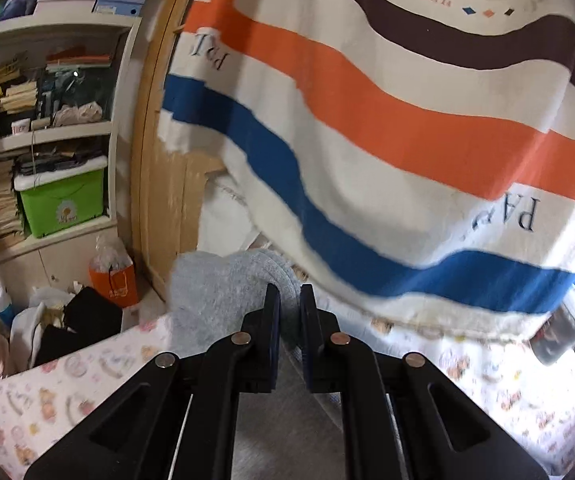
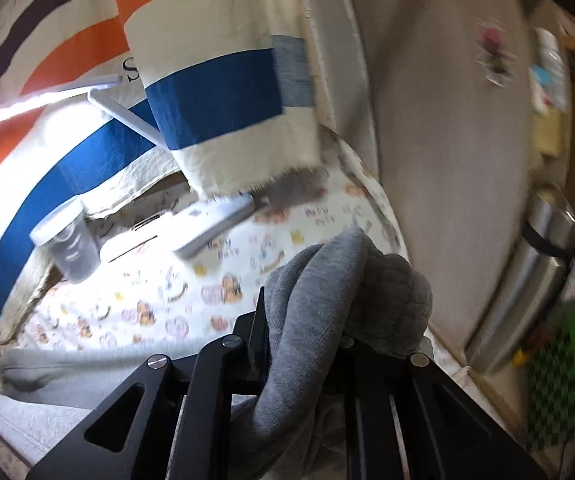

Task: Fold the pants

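I am holding grey pants (image 2: 327, 300) with both grippers, lifted off a bed sheet (image 2: 159, 300) printed with small cartoon animals. In the left wrist view, my left gripper (image 1: 289, 296) has its two black fingers (image 1: 271, 320) clenched on a thin edge of the grey fabric, which bulges out to the left of the fingertips and trails back under the gripper. The grip sits at an edge, I judge, so that the cloth can hang straight and be carried over for a fold.

In the right wrist view, my right gripper (image 2: 303, 320) is clamped on a thicker bunch of the same grey cloth, perhaps a waistband or cuff. The bunch swells above the fingers and hides the right-hand one; more fabric drapes down towards the lower left and lies on the sheet. Holding two points apart keeps the garment spread between my hands.

Behind hangs a cream blanket (image 1: 367, 120) with orange, blue and brown stripes. A clear jar (image 2: 67, 240) and a white flat object (image 2: 215, 220) lie on the sheet beyond the pants. A cluttered shelf (image 1: 47, 132) stands at the left. Both views are blurred, so finer detail is unclear.
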A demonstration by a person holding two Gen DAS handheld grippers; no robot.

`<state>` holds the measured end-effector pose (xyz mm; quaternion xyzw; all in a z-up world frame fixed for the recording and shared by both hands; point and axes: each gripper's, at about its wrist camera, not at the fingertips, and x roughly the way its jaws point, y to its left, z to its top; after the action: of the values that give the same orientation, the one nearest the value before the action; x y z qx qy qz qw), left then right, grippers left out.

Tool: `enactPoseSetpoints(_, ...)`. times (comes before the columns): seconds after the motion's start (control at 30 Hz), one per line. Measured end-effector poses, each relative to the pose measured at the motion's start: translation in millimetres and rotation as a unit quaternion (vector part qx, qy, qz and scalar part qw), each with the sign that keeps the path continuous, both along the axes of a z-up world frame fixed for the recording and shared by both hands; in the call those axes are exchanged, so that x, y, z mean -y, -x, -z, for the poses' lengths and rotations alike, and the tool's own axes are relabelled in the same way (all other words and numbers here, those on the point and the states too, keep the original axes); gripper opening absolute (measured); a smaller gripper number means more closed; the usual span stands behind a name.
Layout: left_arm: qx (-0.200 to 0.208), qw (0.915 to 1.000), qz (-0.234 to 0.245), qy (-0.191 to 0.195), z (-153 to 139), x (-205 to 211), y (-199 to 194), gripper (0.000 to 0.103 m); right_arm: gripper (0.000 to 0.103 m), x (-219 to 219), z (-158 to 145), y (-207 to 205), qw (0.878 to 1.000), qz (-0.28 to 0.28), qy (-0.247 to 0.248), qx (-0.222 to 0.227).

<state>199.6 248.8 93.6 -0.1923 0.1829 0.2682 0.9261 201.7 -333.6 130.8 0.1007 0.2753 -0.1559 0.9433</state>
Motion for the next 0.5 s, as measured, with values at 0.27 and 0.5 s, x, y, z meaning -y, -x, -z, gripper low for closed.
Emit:
enactPoseSetpoints(0.27,-0.022,0.9994,-0.005,-0.025,3.5,3.6,-71.4,0.008,0.014,-0.3,13.6,-77.1,1.000,0.002,0.019,-0.014)
enactPoseSetpoints(0.5,-0.048,0.9947,0.038,-0.083,41.7,25.7,-114.0,0.010,0.014,-14.9,67.5,-125.8,0.995,0.001,0.059,-0.076)
